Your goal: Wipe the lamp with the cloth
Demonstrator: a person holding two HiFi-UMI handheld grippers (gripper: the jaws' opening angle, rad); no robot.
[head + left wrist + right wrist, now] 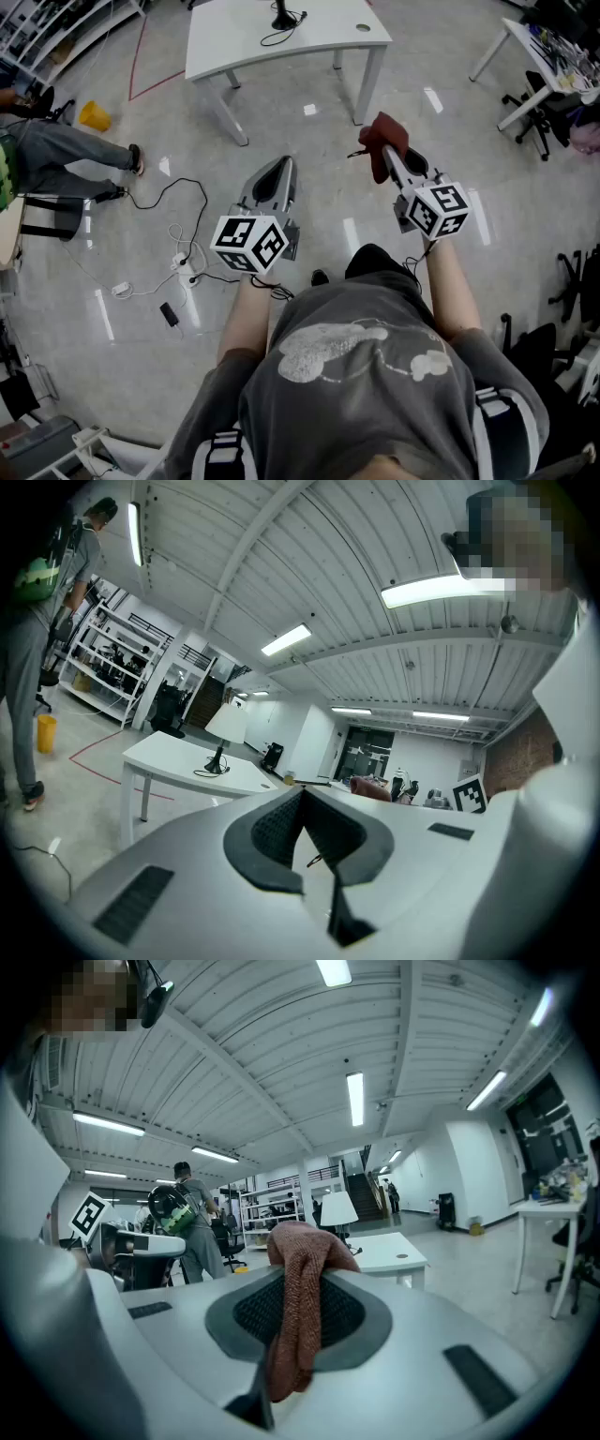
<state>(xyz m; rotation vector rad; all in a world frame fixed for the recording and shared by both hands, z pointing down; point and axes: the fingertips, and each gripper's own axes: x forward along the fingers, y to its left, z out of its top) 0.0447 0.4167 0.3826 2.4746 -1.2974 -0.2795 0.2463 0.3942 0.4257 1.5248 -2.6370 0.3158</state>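
Observation:
A lamp with a white shade (225,726) and a black base (281,19) stands on a white table (319,37), well ahead of both grippers. The right gripper view also shows the lamp (338,1209) on the table (389,1251). My right gripper (384,150) is shut on a reddish-brown cloth (382,141), which bunches over the jaw tips and hangs down between the pads (298,1307). My left gripper (278,171) is held level beside it, shut with nothing in it (302,794). Both are over the floor, short of the table.
A person (56,155) sits at the far left near a yellow object (94,115). Cables and a power strip (183,267) lie on the floor to my left. A second desk (544,47) and office chairs (539,112) stand at the right.

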